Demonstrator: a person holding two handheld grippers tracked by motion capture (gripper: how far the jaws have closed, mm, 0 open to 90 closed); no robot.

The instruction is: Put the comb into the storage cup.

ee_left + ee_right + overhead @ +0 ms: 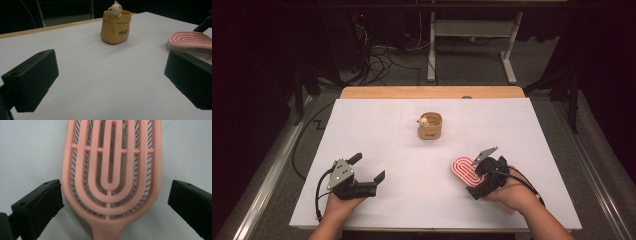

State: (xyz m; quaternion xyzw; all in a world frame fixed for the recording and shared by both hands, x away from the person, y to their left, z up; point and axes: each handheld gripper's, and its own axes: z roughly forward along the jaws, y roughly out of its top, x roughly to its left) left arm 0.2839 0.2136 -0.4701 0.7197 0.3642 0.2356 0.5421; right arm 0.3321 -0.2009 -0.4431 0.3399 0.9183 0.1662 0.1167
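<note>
White sheeting covers the table (412,200), with a strip of bare wood showing along its far edge. Beyond it lie grey carpet, tangled cables (377,60) and a white desk frame (472,30) in a dark room. The pink hairbrush (464,170) lies flat near the front right, bristles down (its handle points toward the person). The right gripper (479,175) straddles the brush head with jaws wide apart, not touching it. The left gripper (369,167) rests front left, jaws likewise spread over bare sheet. A tan pouch (430,126) with a small bear figure (115,8) stands mid-table.
</note>
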